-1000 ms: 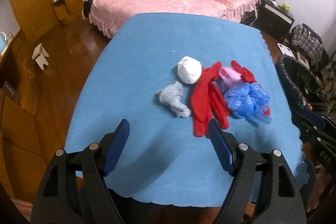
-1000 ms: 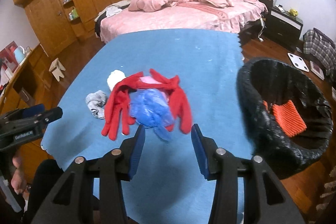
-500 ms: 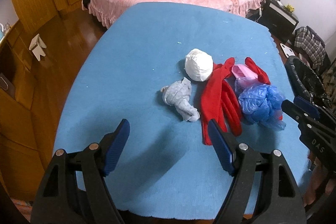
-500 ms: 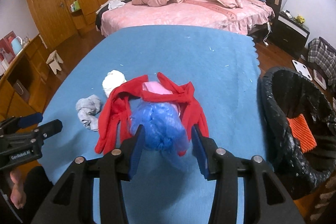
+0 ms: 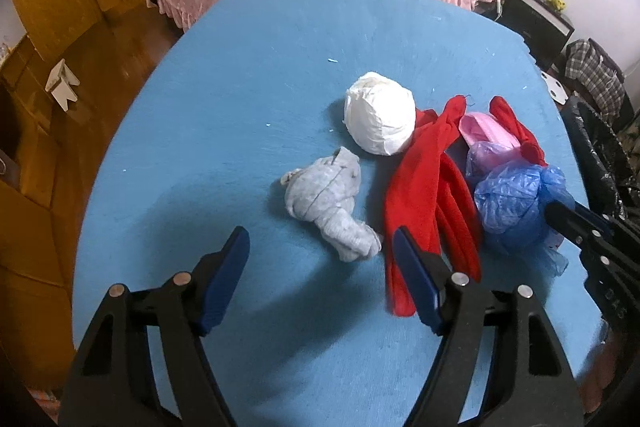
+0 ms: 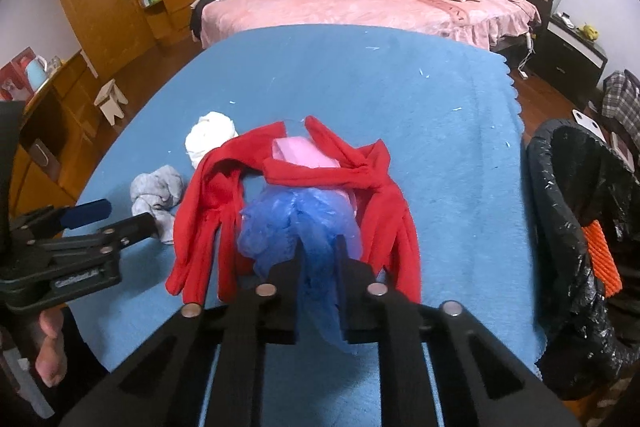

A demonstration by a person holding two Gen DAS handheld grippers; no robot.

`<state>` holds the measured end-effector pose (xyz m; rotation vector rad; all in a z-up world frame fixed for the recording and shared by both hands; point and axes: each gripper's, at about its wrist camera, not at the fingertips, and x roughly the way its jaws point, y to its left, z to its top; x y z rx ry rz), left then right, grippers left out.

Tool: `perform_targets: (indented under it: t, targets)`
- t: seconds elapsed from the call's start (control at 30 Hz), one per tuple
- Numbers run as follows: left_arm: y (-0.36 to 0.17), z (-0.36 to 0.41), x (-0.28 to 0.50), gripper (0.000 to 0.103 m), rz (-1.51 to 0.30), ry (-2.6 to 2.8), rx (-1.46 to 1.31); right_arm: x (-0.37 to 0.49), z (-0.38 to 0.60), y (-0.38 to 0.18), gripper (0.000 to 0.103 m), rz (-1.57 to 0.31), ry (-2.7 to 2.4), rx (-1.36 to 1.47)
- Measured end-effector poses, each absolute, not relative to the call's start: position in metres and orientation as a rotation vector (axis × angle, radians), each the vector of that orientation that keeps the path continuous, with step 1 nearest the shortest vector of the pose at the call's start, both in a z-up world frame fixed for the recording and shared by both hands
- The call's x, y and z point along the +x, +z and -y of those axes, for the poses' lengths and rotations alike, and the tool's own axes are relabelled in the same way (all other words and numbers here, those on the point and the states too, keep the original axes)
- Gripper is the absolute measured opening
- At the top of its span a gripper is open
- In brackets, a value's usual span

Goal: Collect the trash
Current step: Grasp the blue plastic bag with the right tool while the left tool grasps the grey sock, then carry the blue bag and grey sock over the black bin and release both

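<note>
The right claw (image 6: pixel 318 259) is clamped on the blue bag (image 6: pixel 296 227), which sits on the red gloves (image 6: pixel 212 203) near the desk's (image 6: pixel 460 187) right edge. The bin (image 6: pixel 568 219) stands just past that edge, to the claw's right, so the carry is likely short and sideways. The left claw (image 5: pixel 320 259) hangs wide and empty, its jaws easing inward. The grey rag (image 5: pixel 328 203) lies just ahead of it, long axis running toward the desk's near edge. The white wad (image 5: pixel 380 119) lies beyond.
</note>
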<state>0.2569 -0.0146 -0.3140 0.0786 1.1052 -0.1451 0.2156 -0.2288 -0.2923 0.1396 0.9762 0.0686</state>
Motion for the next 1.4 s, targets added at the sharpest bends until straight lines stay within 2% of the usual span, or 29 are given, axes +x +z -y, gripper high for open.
perform_targets:
  t: [0.3, 0.5, 0.63, 1.4]
  targets:
    - [-0.325, 0.016, 0.267, 0.066, -1.131, -0.15, 0.069, 0.214, 0.231, -0.286, 0.01, -0.978, 0.078, 0.158]
    - [-0.335, 0.014, 0.273, 0.024, -1.181, -0.181, 0.038, 0.213, 0.23, -0.286, 0.01, -0.981, 0.079, 0.156]
    - [-0.334, 0.012, 0.27, 0.014, -1.183, -0.192, 0.022, 0.212, 0.23, -0.285, 0.01, -0.978, 0.077, 0.155]
    - [-0.259, 0.015, 0.23, 0.013, -1.051, -0.17, 0.049, 0.188, 0.238, -0.232, 0.009, -0.884, 0.053, 0.153]
